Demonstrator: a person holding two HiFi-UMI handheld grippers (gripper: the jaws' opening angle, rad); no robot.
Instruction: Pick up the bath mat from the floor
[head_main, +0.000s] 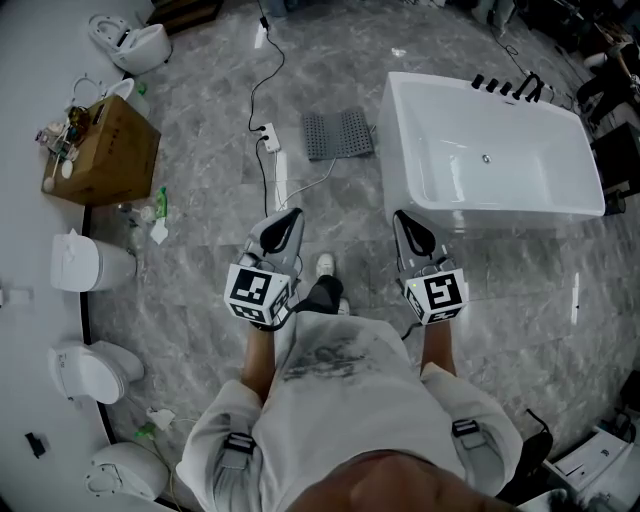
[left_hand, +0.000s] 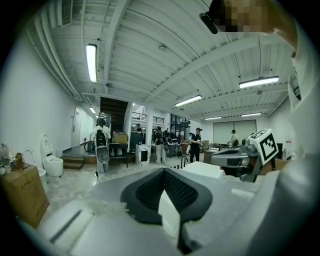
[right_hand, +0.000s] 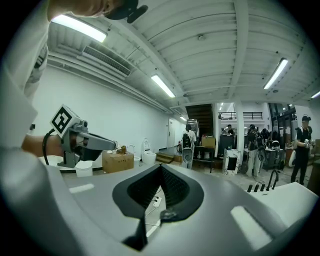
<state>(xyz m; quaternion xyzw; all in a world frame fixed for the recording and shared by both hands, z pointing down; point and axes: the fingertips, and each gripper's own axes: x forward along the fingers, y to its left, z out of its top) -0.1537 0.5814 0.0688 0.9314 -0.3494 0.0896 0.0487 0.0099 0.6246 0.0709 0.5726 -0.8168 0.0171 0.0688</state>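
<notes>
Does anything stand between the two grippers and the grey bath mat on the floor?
Nothing blocks it. A thin white cable crosses the floor between the left gripper and the grey ribbed bath mat; the white bathtub stands beside it.

Landmark: white rectangular bathtub (head_main: 520, 214)
Mat: grey ribbed rubber bath mat (head_main: 338, 134), just left of bathtub
Left gripper (head_main: 291, 216): jaws together, left of bathtub's near corner
Right gripper (head_main: 403, 218): jaws together, at that corner
Box: brown cardboard box (head_main: 105, 150), far left of bathtub
</notes>
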